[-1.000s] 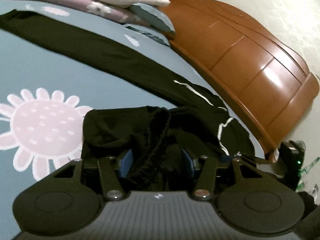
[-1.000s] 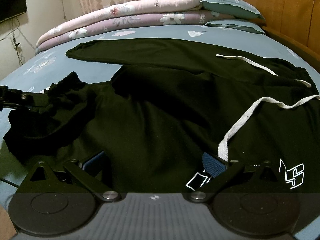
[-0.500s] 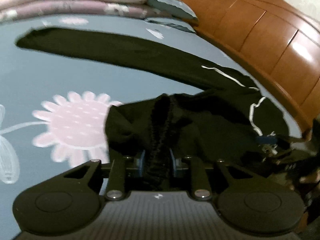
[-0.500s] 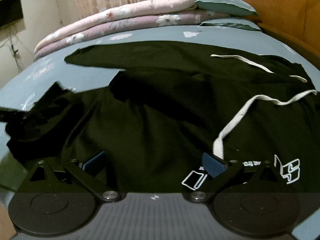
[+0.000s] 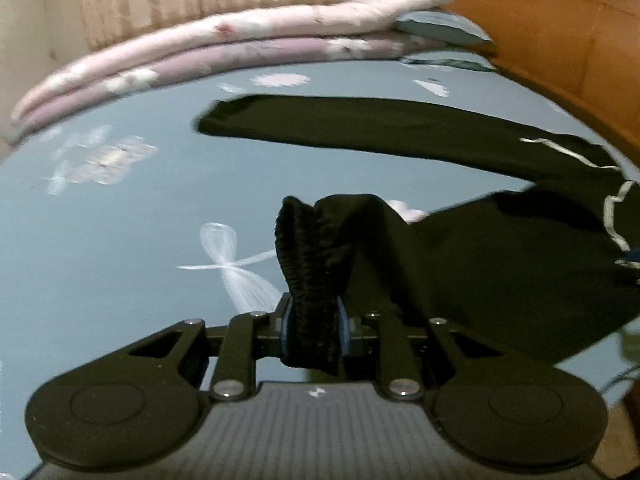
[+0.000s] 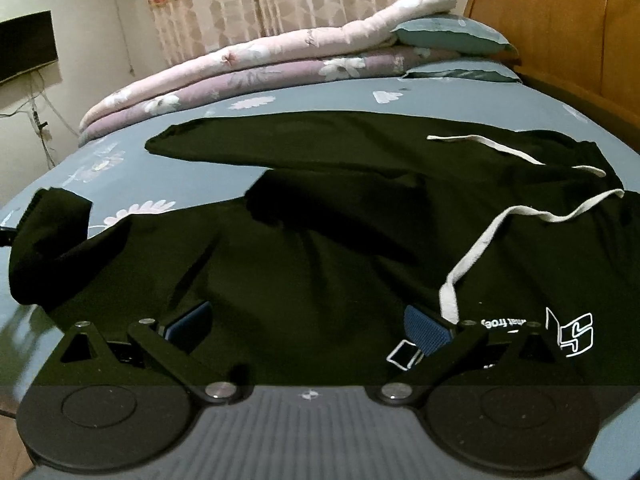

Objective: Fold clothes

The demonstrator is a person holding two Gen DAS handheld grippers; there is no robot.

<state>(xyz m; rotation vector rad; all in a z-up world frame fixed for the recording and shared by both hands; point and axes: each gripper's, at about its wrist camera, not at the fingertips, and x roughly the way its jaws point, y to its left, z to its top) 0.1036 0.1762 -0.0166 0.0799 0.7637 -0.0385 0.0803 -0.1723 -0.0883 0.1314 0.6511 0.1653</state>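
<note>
A black pair of sweatpants (image 6: pixel 340 240) lies spread over the blue flower-printed bed sheet (image 5: pixel 120 240), its waist toward the wooden headboard (image 6: pixel 560 28) and one leg (image 5: pixel 360 128) stretched flat across the bed, its cuff ending on bare sheet. The left gripper (image 5: pixel 314 322) has its jaws closing on the ribbed cuff (image 5: pixel 304 248) of the other leg; the blue pads press the bunched elastic from both sides, and the cuff stands up out of them, lifted clear of the sheet, with the leg fabric trailing off to the right toward the waist. In the left wrist view, open sheet lies to the left of and beyond that cuff, up to the folded quilts (image 5: pixel 200 52) stacked along the far edge. The right gripper (image 6: pixel 308 328) hovers low over the upper part of the sweatpants with its jaws spread wide, black cloth lying between the pads; I cannot tell whether they touch it. A white drawstring (image 6: pixel 480 248) curls over the fabric just beside its right pad, near a white printed logo (image 6: pixel 572 332). Pillows (image 6: pixel 452 36) rest against the headboard.
</note>
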